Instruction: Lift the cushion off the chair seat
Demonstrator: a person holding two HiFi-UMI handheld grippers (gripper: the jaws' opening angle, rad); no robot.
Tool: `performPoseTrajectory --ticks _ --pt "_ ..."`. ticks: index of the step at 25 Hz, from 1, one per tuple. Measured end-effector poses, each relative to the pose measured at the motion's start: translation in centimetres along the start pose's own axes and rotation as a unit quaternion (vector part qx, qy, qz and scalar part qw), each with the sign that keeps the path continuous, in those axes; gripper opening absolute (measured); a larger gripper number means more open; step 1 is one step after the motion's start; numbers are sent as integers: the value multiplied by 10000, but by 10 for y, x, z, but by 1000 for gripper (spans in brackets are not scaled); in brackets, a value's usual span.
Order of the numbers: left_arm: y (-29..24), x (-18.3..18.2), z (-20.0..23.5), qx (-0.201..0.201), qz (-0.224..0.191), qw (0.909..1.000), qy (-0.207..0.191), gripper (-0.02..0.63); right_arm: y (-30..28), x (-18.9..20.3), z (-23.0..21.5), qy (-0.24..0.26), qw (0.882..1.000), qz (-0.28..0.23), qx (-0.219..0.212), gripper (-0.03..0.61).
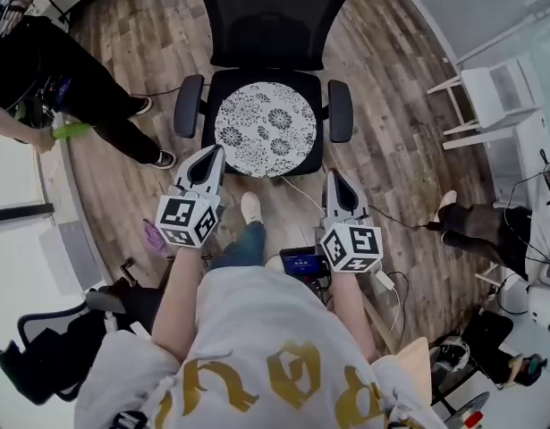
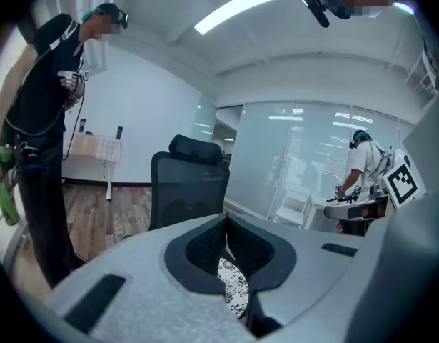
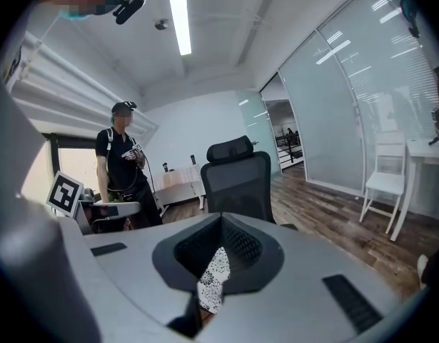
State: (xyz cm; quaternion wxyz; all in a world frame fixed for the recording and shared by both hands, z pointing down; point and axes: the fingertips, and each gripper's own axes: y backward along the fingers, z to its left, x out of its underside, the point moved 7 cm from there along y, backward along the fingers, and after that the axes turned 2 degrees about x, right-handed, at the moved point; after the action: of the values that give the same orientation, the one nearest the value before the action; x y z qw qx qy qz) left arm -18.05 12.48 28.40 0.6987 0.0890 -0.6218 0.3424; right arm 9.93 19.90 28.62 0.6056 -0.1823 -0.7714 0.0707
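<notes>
- Lying centred on the black mesh office chair seat, rim inside the seat edges: round white floral-print cushion.
- Hovering by the seat's front corners, clear of the cushion: left gripper and right gripper, jaws pressed together, pinching nothing.
- Flanking the chair: bare wood-plank floor.

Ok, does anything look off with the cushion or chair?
Nothing stands out: the cushion lies flat and centred on the upright chair. The left gripper and right gripper, both shut, are short of it.
</notes>
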Motion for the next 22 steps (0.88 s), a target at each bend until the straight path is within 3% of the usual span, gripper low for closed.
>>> performPoseTrajectory --ticks 7,13,22 --pt "-65 -18 58 125 194 9997 -46 9 -77 -15 -6 -43 9997 159 196 11" --pt "-94 -27 100 -103 155 9998 -36 9 -115 -24 -7 117 9993 172 298 11" --pt "-120 -28 105 -11 286 9996 -41 9 -128 -35 -14 304 9986 228 365 12"
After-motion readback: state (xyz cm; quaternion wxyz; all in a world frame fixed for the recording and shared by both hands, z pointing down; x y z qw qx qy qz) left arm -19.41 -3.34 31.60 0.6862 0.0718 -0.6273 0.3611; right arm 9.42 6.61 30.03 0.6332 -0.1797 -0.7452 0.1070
